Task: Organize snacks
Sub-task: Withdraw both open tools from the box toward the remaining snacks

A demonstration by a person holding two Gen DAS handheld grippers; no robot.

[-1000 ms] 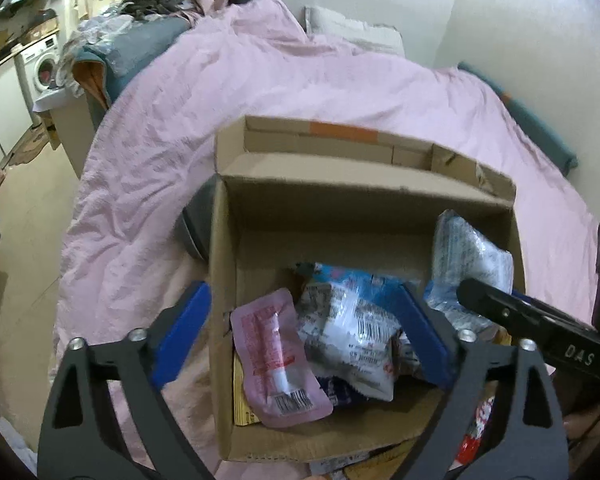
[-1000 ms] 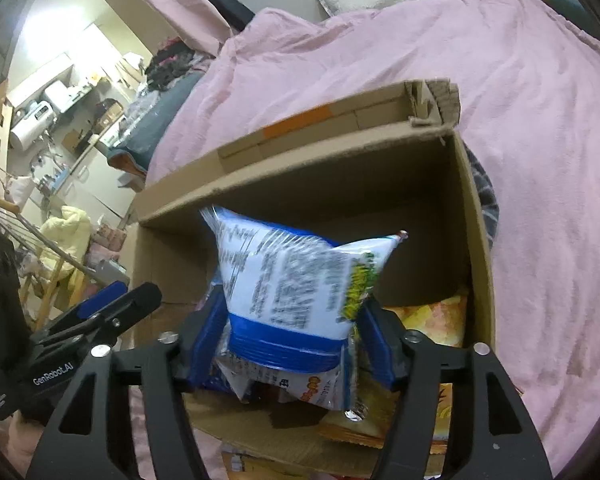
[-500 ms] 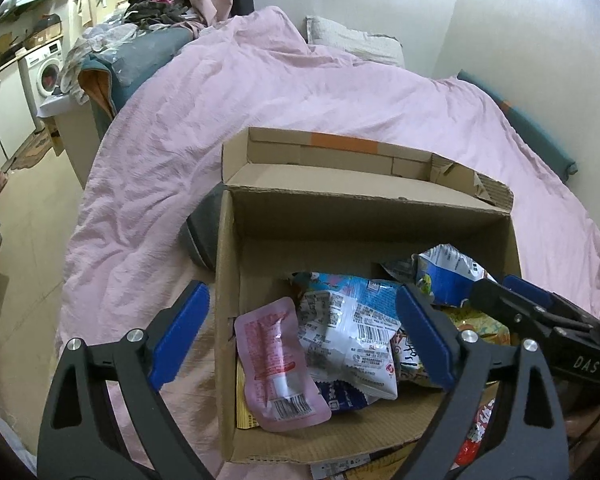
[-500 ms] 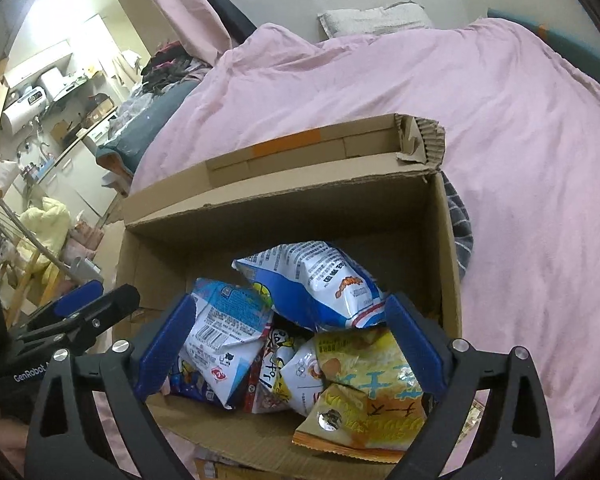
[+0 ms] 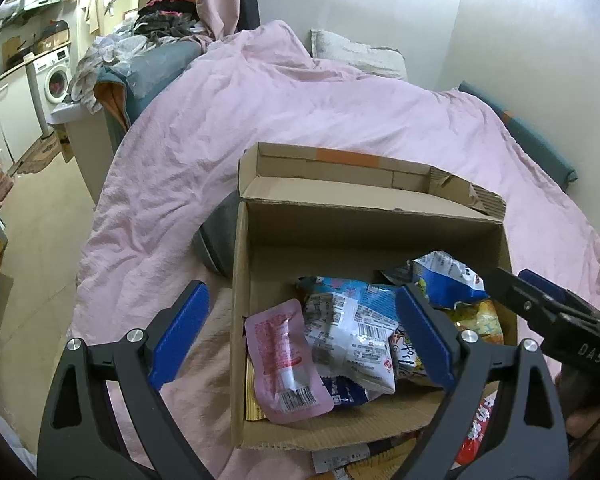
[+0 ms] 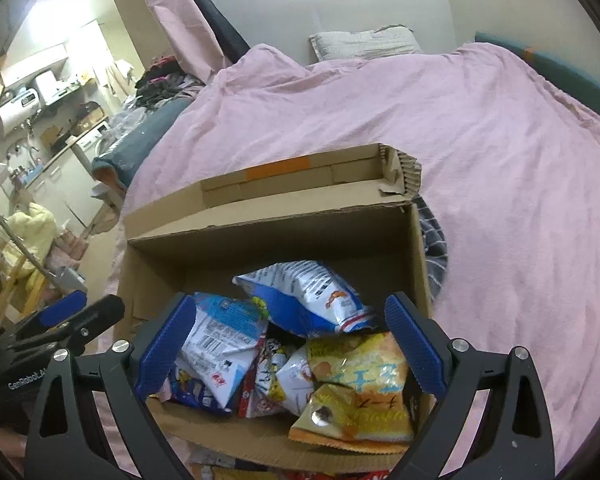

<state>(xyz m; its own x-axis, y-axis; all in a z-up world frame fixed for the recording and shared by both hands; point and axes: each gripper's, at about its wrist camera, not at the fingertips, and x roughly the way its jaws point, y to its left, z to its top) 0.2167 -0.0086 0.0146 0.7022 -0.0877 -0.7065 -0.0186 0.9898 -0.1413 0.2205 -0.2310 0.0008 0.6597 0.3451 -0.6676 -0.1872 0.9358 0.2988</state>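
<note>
An open cardboard box (image 5: 364, 220) (image 6: 268, 224) sits on a pink bed and holds several snack bags. A blue-and-white chip bag (image 6: 304, 300) (image 5: 448, 280) lies loose at the back of the pile, a yellow bag (image 6: 360, 392) and a pale blue bag (image 6: 220, 344) in front of it. A pink pouch (image 5: 284, 360) leans at the box's left. My right gripper (image 6: 292, 348) hovers open over the pile, holding nothing. My left gripper (image 5: 300, 340) is open over the box's left wall, also with nothing in it. The right gripper's fingers (image 5: 540, 312) show at the right edge of the left wrist view.
The pink duvet (image 5: 300, 112) spreads around the box. A pillow (image 6: 364, 44) lies at the head of the bed. More snack packets (image 5: 476, 432) lie in front of the box. A dark striped cloth (image 6: 434, 248) pokes out behind its right side. A kitchen area with a washing machine (image 5: 56, 80) stands far left.
My right gripper let go of the blue-and-white chip bag, which dropped onto the pile in the box. The jaws spread wide and the gripper rose slightly. The left gripper stayed put.
</note>
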